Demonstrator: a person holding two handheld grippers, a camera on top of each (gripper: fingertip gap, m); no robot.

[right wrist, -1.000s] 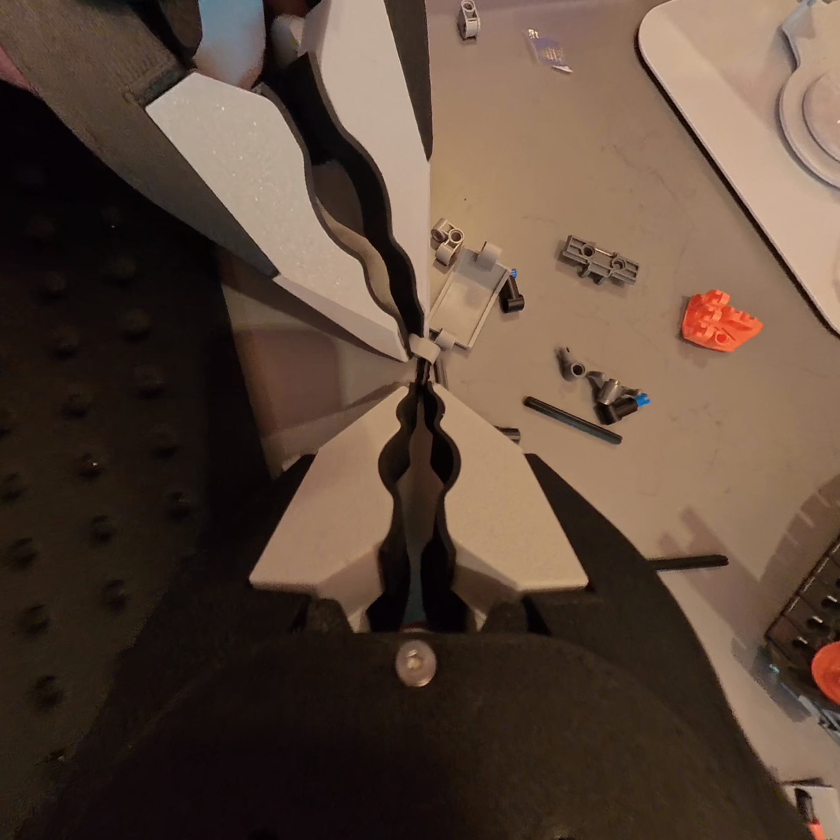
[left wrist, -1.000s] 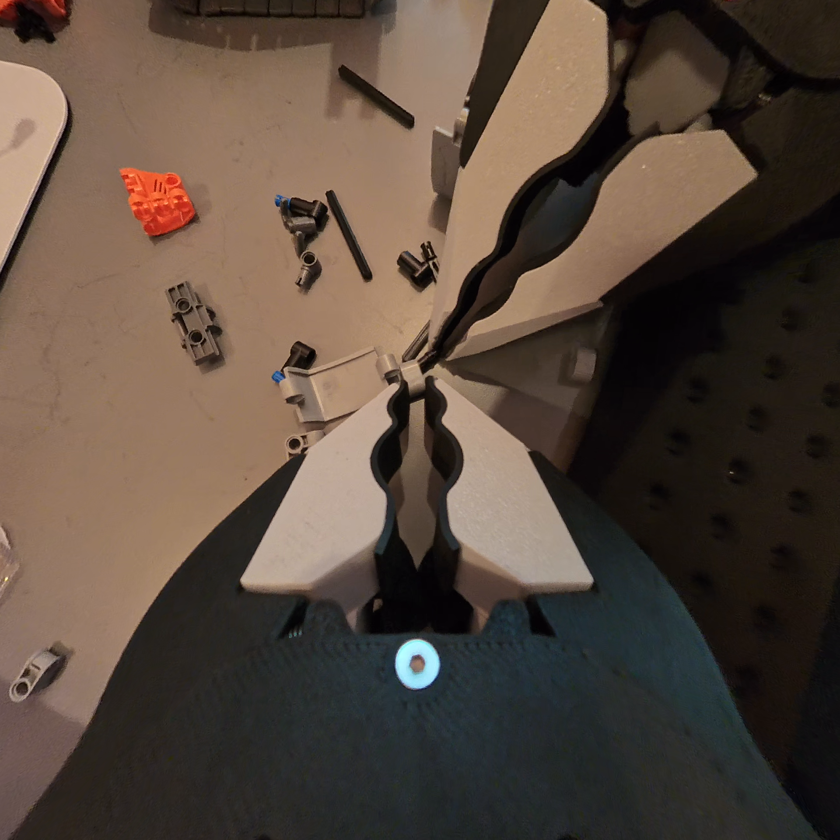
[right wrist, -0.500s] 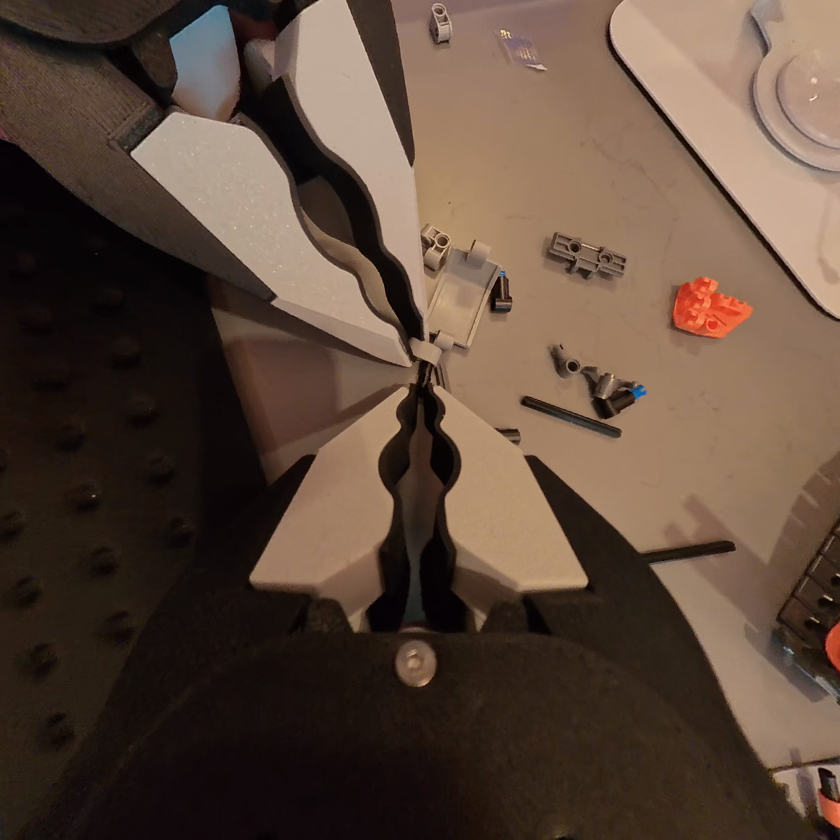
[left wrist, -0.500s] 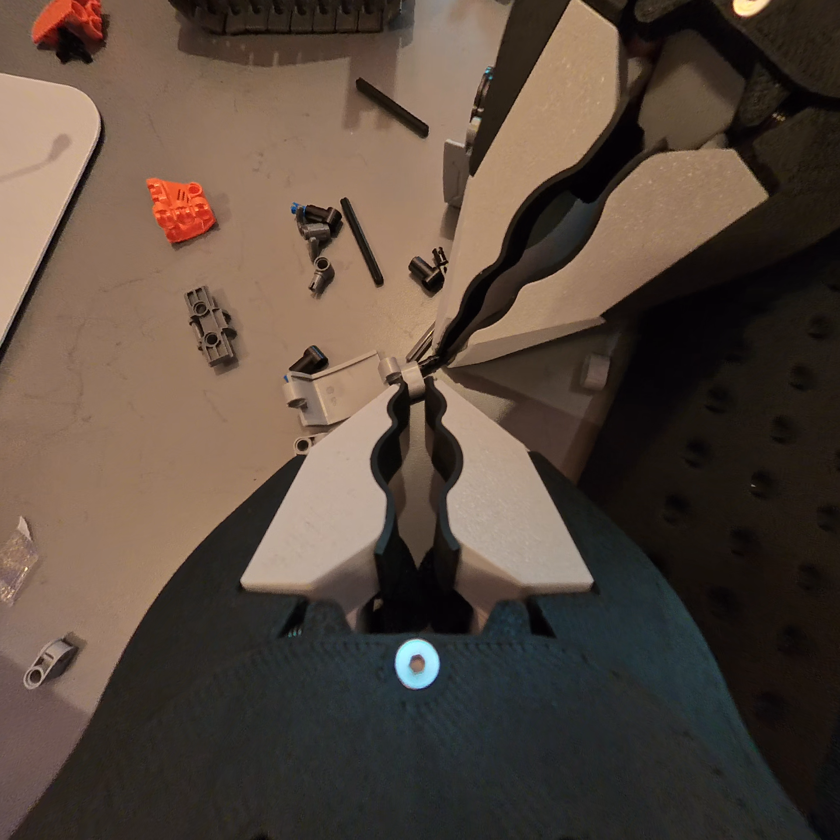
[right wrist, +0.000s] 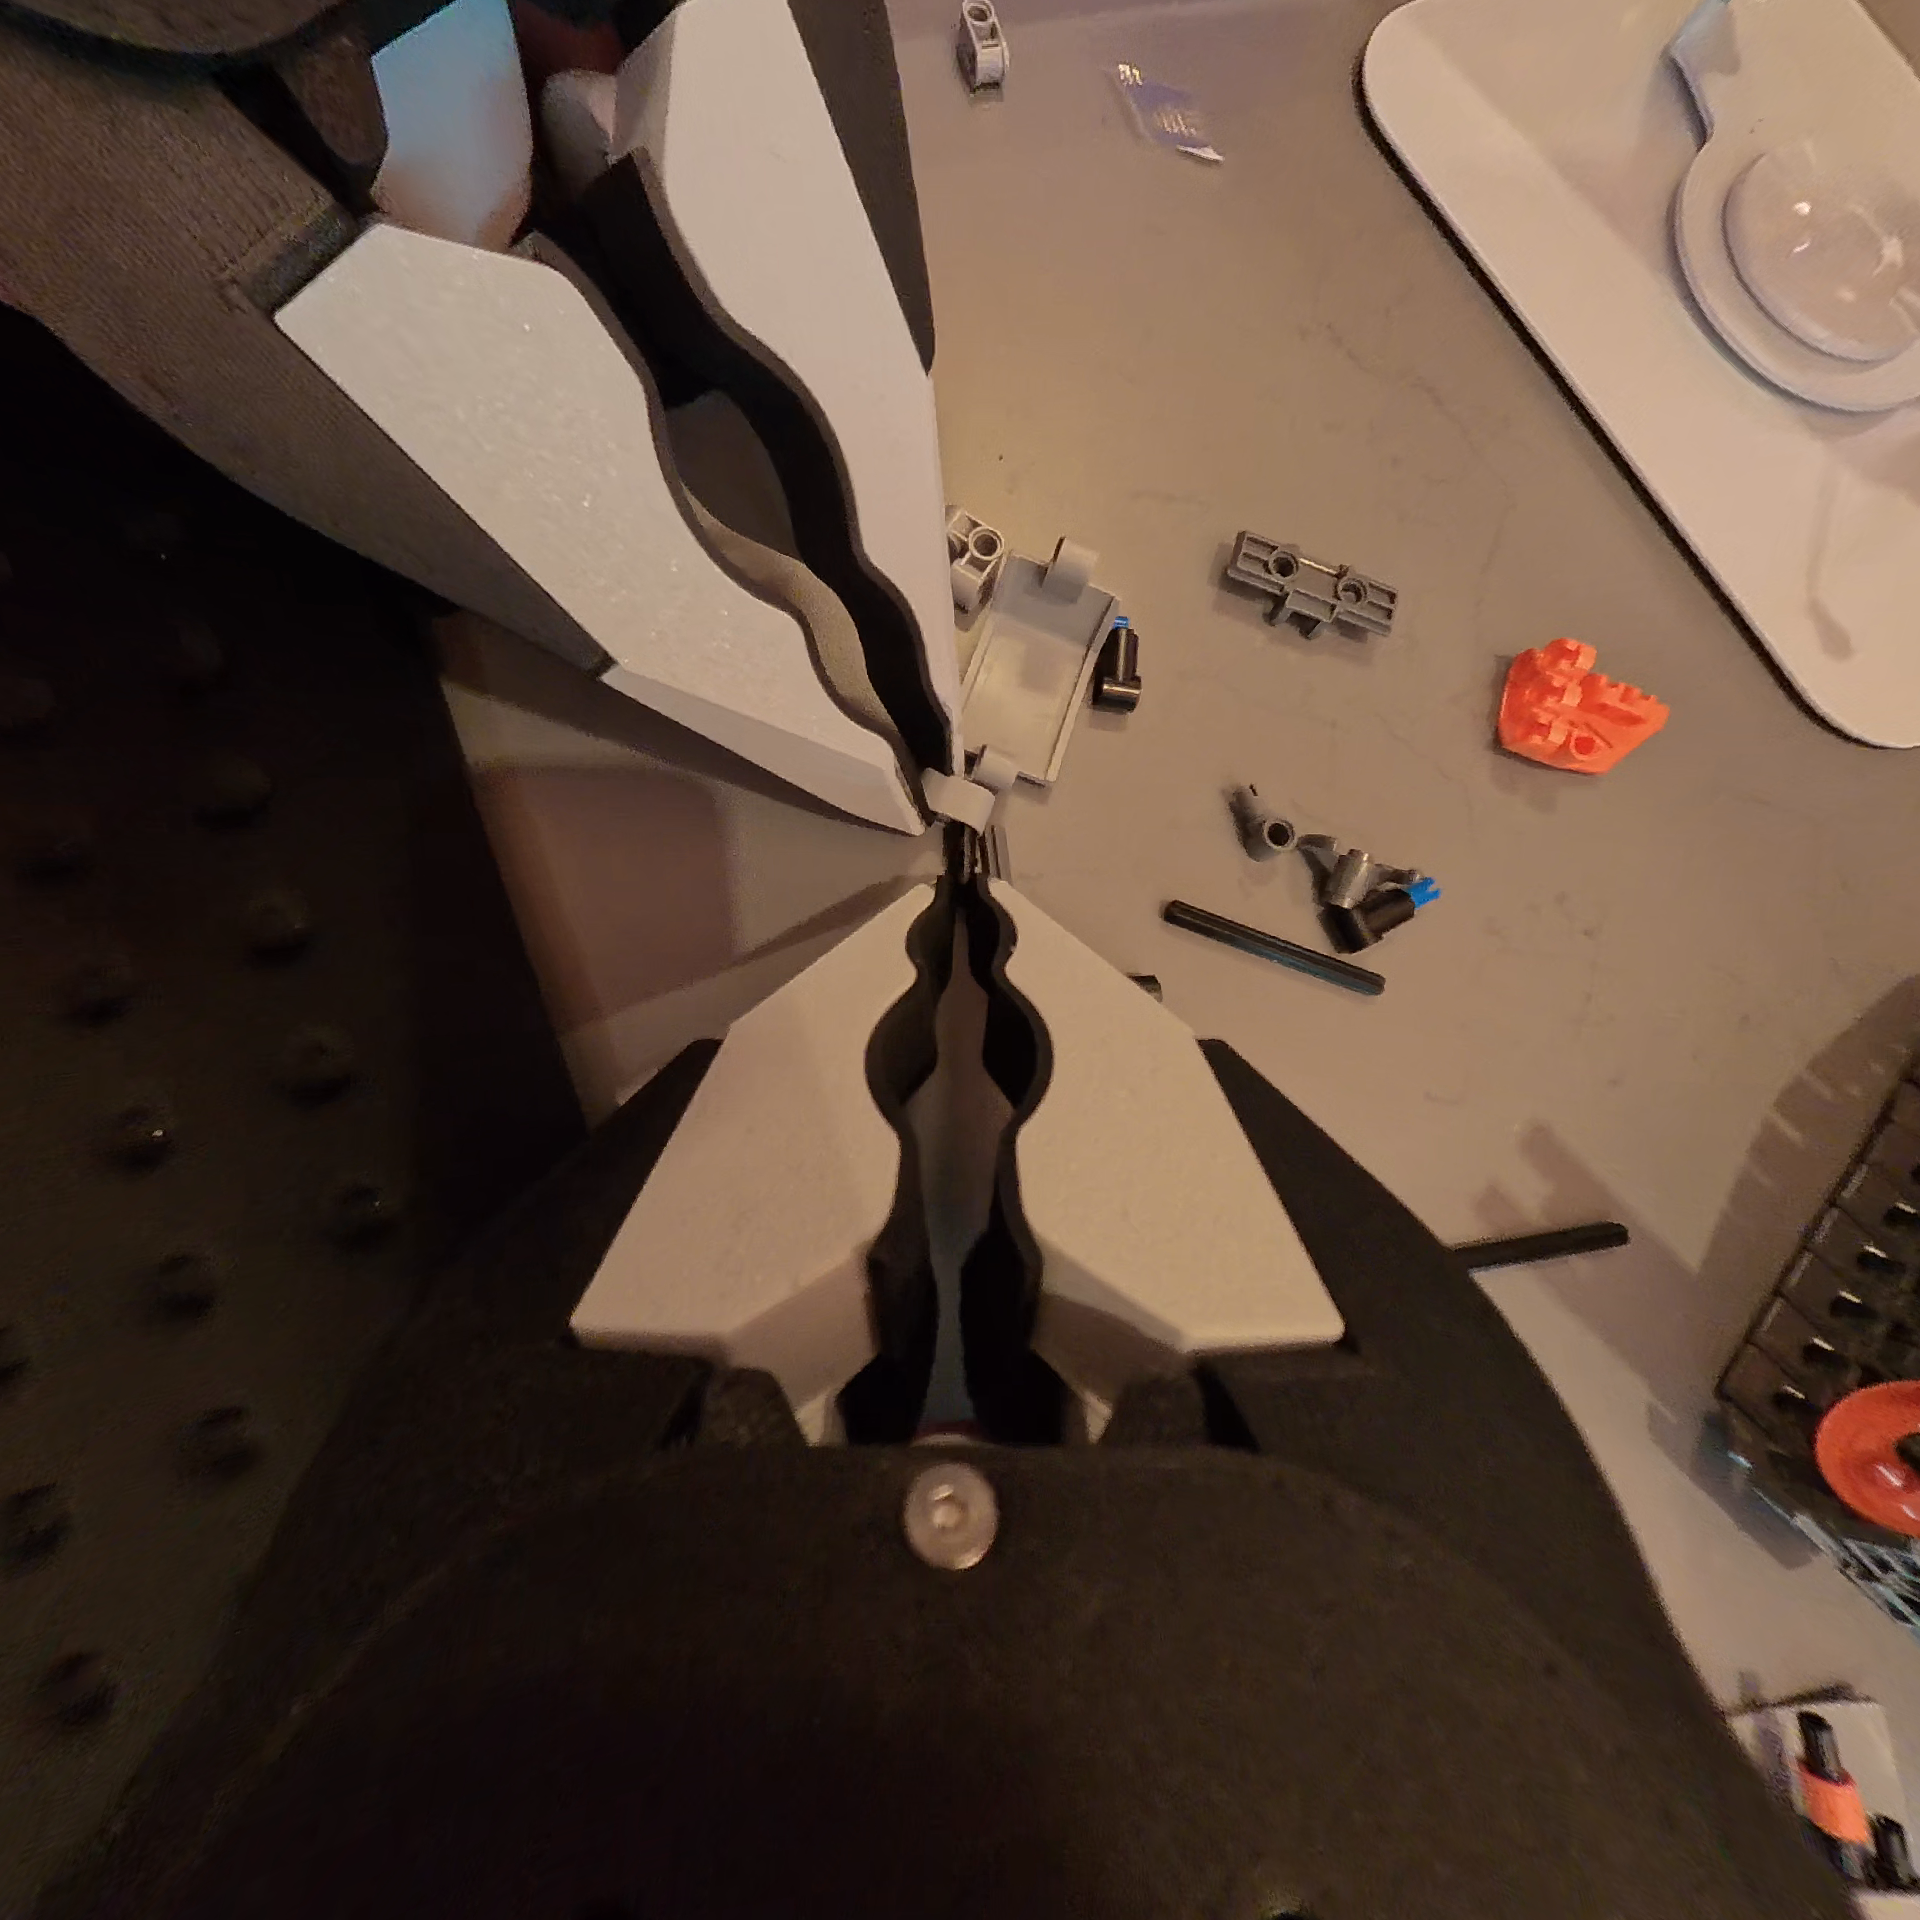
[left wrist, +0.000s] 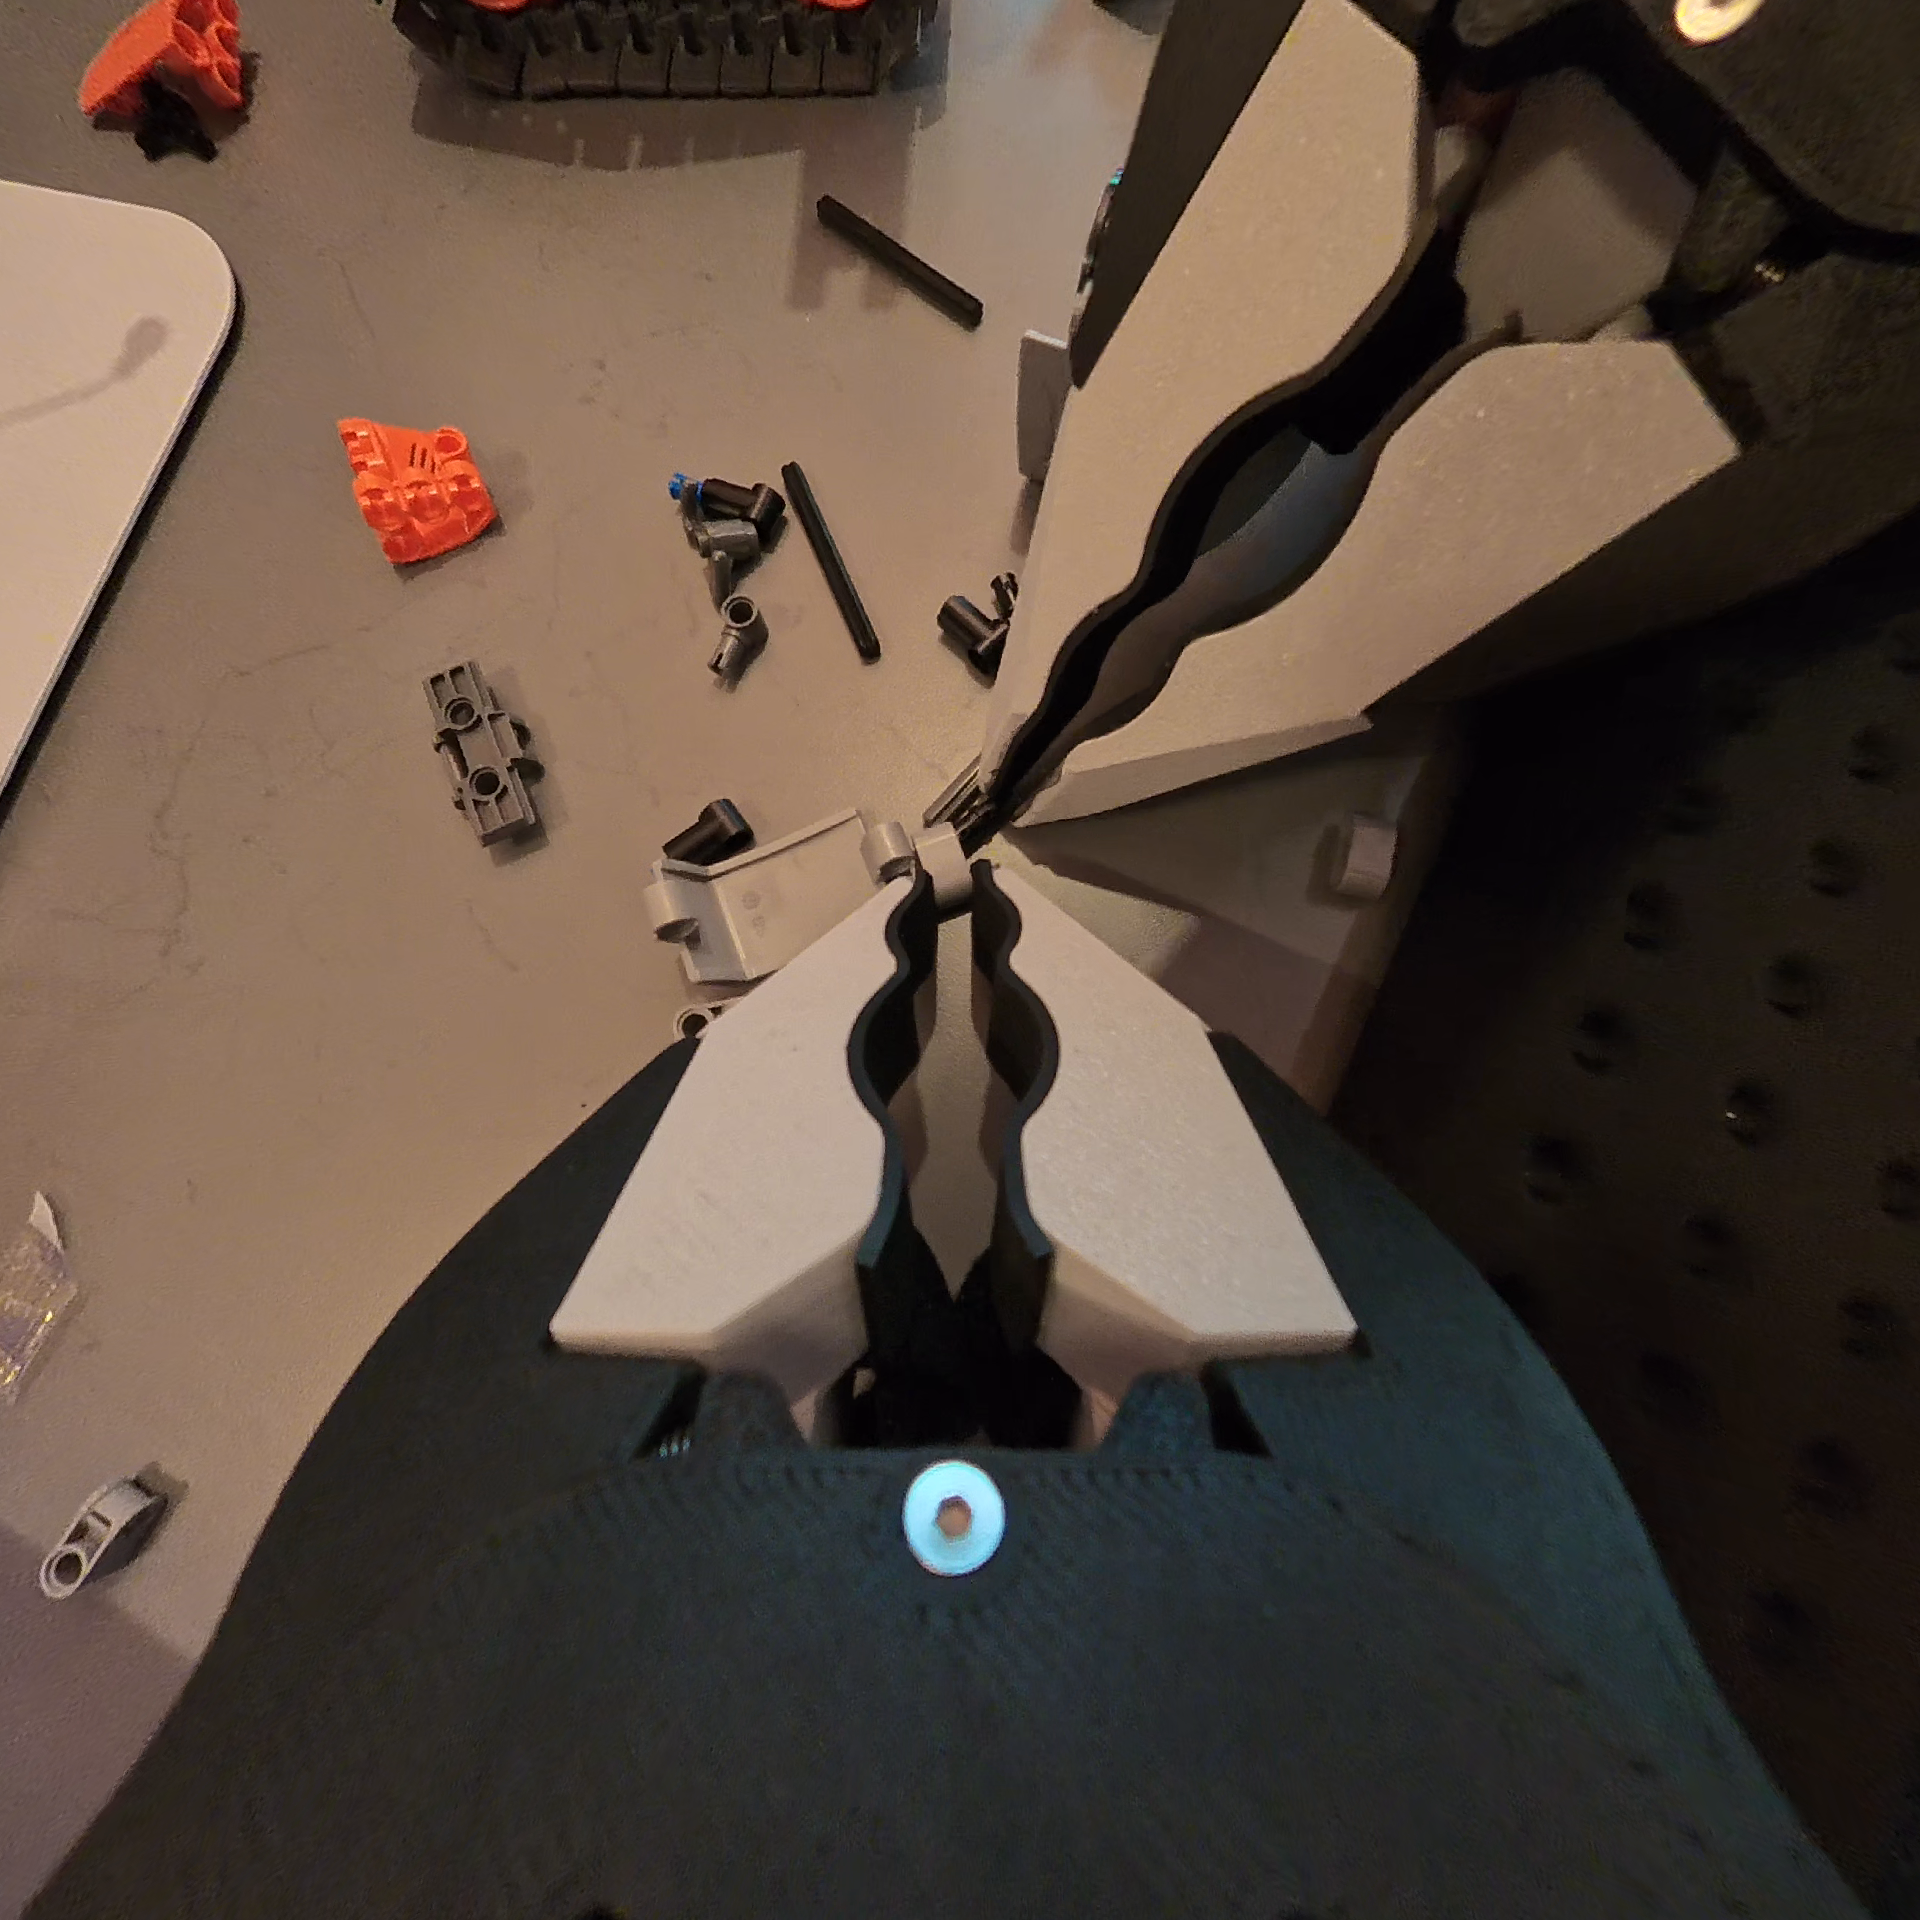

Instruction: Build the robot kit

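left gripper clamped on a small grey bush, right gripper pinched tight on a thin dark axle meeting it tip to tip above the table, beside a grey panel.

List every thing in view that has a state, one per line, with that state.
left gripper: shut on the light grey connector.
light grey connector: pinched at the fingertips, held above the table.
right gripper: shut on a thin dark piece, too small to identify.
grey panel: lying flat on the table, partly hidden by the left gripper.
orange piece: lying loose on the table.
black axle: lying flat, untouched.
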